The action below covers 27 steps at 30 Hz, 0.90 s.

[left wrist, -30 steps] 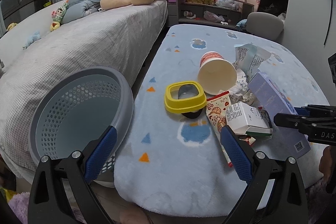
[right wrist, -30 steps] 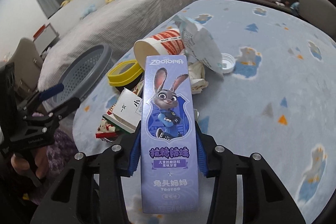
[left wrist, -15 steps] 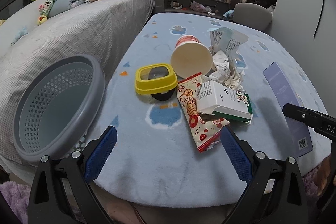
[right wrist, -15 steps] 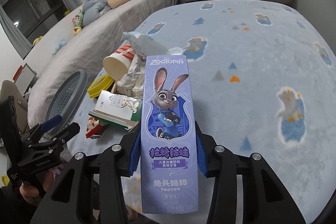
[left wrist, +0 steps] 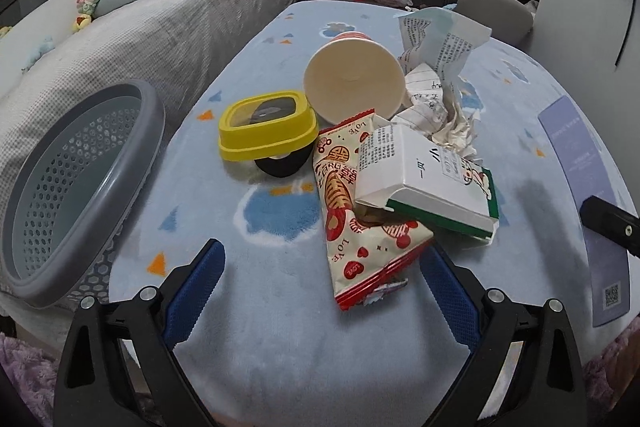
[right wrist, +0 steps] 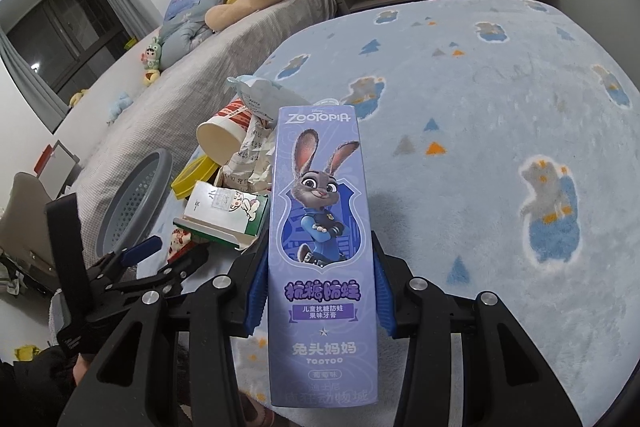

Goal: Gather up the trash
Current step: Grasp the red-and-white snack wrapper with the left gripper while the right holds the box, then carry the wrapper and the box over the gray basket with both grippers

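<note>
Closing in on the trash pile since a moment ago, with the left tongs (left wrist: 320,291) spread wide and empty, now low over the blue counter (left wrist: 280,327) and just short of the red snack wrapper (left wrist: 360,227). Pinching the purple toothpaste box (right wrist: 320,247) between the right tongs (right wrist: 320,291), lifted clear of the pile and swung aside. Looks ready for dropping into the grey basket (left wrist: 72,187) at the counter's left edge, with cup (left wrist: 352,83), carton (left wrist: 424,179) and yellow lid (left wrist: 264,127) left to collect.
</note>
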Available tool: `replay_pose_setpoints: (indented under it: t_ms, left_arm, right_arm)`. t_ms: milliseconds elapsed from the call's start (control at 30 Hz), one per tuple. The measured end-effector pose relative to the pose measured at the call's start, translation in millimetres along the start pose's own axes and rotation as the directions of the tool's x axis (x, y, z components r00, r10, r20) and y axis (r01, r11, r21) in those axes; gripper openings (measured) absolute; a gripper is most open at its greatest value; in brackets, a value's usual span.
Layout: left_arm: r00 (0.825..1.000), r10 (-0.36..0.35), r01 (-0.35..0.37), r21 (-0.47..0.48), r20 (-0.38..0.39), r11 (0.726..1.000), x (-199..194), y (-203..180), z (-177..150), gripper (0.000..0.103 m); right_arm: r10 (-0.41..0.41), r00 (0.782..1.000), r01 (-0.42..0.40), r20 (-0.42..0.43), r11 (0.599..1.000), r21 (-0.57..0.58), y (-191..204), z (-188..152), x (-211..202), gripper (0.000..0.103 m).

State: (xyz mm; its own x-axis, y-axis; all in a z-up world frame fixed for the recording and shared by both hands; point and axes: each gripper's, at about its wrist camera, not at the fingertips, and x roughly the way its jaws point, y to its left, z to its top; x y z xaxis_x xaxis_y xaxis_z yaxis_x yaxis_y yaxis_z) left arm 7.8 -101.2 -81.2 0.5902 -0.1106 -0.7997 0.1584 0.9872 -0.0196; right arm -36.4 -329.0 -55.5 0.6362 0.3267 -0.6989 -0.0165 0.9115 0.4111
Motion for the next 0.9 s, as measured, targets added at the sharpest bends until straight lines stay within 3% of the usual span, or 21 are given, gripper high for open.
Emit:
replay_pose_setpoints:
  t_ms: [200, 367, 467, 900]
  left_arm:
    - [1.0, 0.013, -0.013, -0.012, 0.018, 1.0, 7, -1, 7, 0.091]
    - [1.0, -0.007, 0.007, -0.008, -0.006, 1.0, 12, 1, 10, 0.042]
    - [1.0, -0.012, 0.012, -0.012, -0.005, 1.0, 10, 3, 9, 0.031]
    - [0.994, -0.028, 0.029, -0.008, 0.107, 1.0, -41, 16, 12, 0.031]
  right_arm:
    - [0.014, 1.0, -0.014, -0.005, 1.0, 0.001, 0, 0, 1, 0.043]
    - [0.017, 1.0, -0.017, -0.005, 1.0, -0.007, 0, 0, 1, 0.043]
    - [0.018, 1.0, -0.018, -0.002, 1.0, -0.007, 1, -1, 0, 0.043]
    - [0.011, 1.0, -0.011, 0.011, 1.0, -0.021, 14, -2, -4, 0.043]
